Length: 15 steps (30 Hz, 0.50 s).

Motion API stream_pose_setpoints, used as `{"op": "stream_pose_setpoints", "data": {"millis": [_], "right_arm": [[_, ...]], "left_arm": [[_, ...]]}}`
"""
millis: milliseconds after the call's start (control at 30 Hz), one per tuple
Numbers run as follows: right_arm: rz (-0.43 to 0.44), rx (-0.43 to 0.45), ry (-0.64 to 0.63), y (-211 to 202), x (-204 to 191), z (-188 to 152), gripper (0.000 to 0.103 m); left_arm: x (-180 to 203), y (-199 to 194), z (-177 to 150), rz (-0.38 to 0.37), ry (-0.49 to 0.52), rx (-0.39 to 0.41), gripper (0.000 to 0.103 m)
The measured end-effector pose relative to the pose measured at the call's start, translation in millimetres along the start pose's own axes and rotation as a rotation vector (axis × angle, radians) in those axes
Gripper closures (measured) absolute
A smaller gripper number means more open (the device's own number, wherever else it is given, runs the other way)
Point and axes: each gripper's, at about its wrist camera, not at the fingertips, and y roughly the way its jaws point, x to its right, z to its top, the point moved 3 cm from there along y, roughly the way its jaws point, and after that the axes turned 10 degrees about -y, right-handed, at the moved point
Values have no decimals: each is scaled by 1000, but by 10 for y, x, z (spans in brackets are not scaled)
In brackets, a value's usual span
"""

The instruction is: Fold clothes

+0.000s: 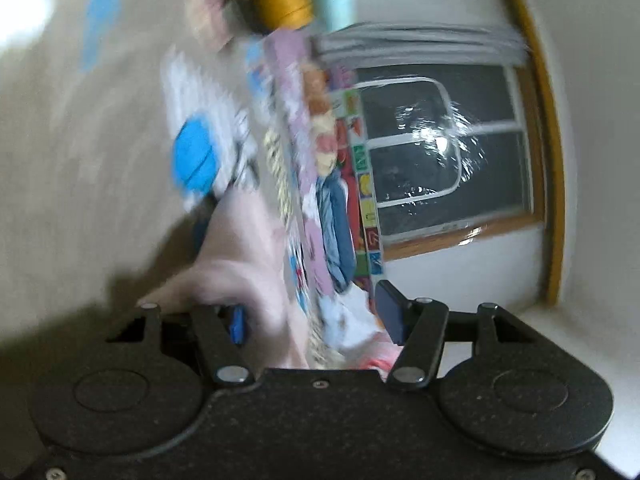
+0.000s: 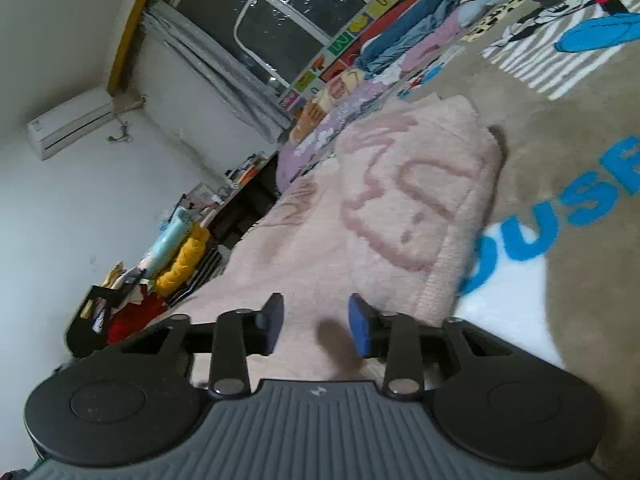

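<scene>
Two tongs in view. Left tongs (image 1: 316, 320): blurred frame, fuzzy pale-pink garment (image 1: 248, 248) lies between the dark-blue pads; left pad half hidden by the cloth, right pad apart from it, so grip cannot be told. Right tongs (image 2: 316, 320): pads parted, hovering just above the same pink garment (image 2: 400, 200), nothing pinched, released. Garment, with darker pink lettering, lies flat on a beige carpet (image 2: 560, 168) with blue letters. Pile of mixed clothes (image 2: 400, 48) along the wall under a dark window (image 2: 288, 12), well apart.
</scene>
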Motion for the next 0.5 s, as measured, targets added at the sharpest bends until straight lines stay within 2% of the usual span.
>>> {"op": "stream_pose_setpoints", "data": {"millis": [67, 200, 267, 367, 467, 500], "right_arm": [[-16, -2, 11, 4, 22, -1, 79], [-24, -5, 31, 19, 54, -3, 83], [-26, -7, 31, 29, 57, -8, 83], [-26, -6, 32, 27, 63, -8, 83], [-25, -4, 33, 18, 71, -11, 83], [-24, -4, 34, 17, 77, -11, 83]], "left_arm": [[257, -73, 53, 10, 149, 43, 44], [262, -218, 95, 31, 219, 71, 44], [144, -255, 119, 66, 211, 85, 44], [-3, -380, 260, 115, 185, 155, 44], [77, -580, 563, 114, 209, 307, 44], [73, -608, 645, 135, 205, 317, 44]]}}
